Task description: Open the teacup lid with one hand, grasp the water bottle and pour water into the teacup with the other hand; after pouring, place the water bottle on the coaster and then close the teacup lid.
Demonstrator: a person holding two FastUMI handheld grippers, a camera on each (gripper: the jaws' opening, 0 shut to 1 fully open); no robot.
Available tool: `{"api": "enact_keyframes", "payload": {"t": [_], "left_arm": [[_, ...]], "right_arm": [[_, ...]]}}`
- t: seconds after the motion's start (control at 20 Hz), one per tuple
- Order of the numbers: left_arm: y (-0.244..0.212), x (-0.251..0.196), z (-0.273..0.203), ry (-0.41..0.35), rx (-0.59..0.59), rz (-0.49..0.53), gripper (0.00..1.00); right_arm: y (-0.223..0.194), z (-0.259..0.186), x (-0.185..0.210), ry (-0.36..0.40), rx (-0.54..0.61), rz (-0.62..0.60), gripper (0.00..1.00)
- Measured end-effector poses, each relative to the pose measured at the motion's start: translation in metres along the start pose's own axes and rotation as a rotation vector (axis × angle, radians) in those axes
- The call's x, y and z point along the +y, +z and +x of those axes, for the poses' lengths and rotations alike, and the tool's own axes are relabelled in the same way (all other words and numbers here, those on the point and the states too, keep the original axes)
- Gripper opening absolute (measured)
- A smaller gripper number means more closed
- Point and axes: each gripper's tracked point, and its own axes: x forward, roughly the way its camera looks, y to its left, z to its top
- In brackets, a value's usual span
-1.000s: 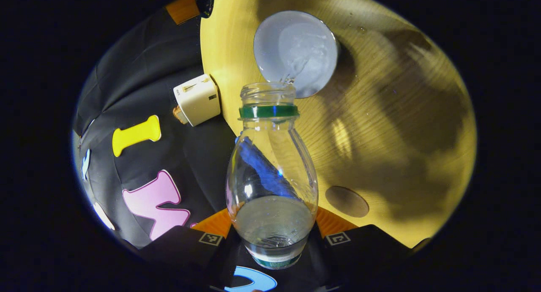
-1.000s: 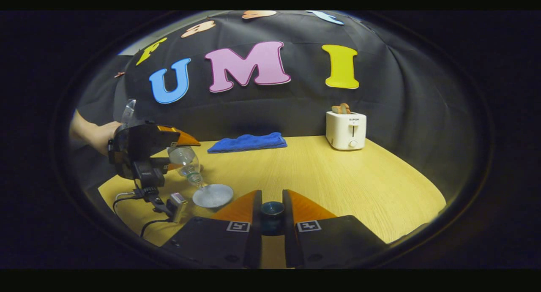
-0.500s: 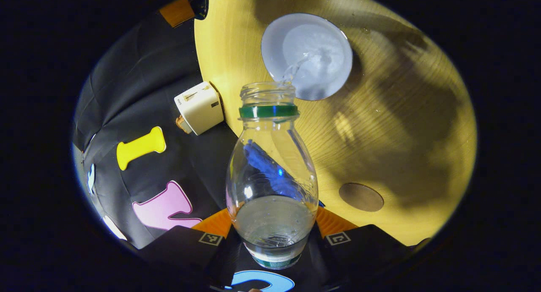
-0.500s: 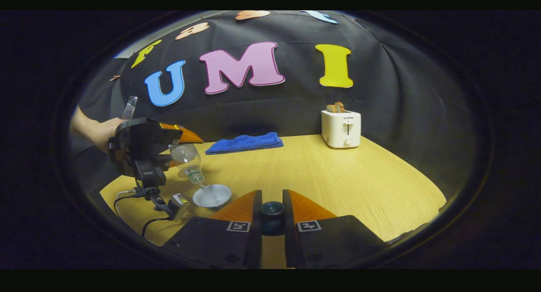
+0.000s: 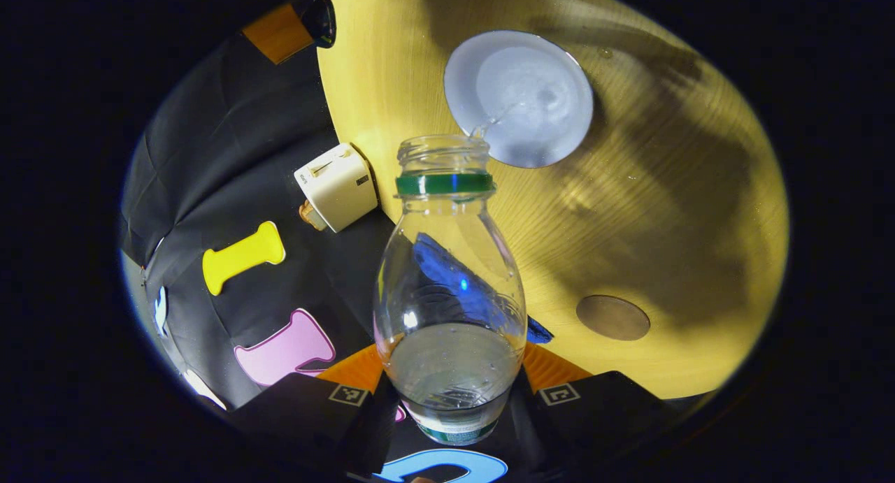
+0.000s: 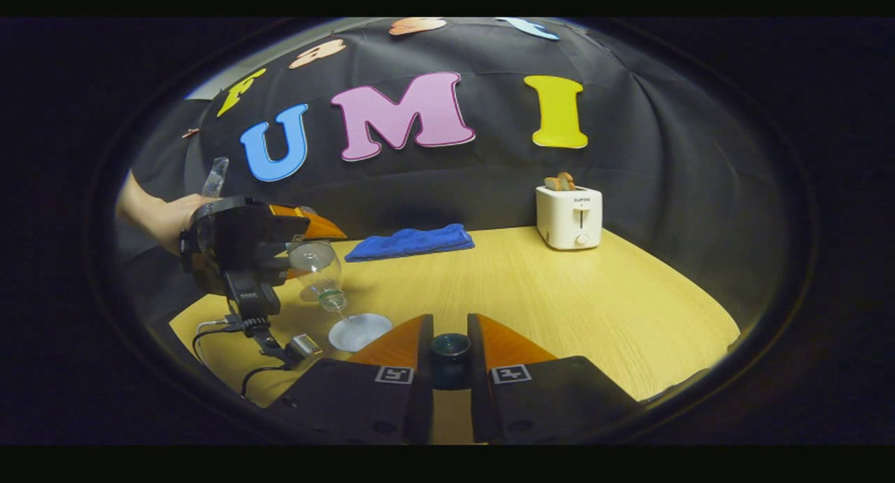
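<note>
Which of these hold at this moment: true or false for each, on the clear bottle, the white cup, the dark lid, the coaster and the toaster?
1. The left gripper holds the clear plastic water bottle with the green neck ring tilted, a thin stream running into the white round teacup. True.
2. The bottle is empty. False: water sits in its lower part.
3. The right gripper is shut on the dark round teacup lid. True.
4. The bottle stands on the brown round coaster. False: the coaster lies bare on the yellow wooden table.
5. The white toaster has empty slots. False: toast sticks out of the top.
</note>
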Motion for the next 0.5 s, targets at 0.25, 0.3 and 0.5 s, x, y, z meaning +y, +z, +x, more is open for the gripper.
{"api": "enact_keyframes", "payload": {"t": [0.25, 0.3, 0.5], "left_arm": [[0.003, -0.006, 0.003, -0.004, -0.005, -0.01, 0.73], [0.005, -0.008, 0.003, -0.009, -0.006, -0.018, 0.73], [0.006, -0.014, 0.003, -0.017, -0.002, -0.038, 0.73]], "right_arm": [[0.0, 0.002, 0.003, 0.001, 0.0, 0.016, 0.25], [0.0, 0.003, 0.003, 0.001, 0.002, 0.013, 0.23], [0.003, 0.005, 0.003, -0.005, 0.003, 0.016, 0.19]]}}
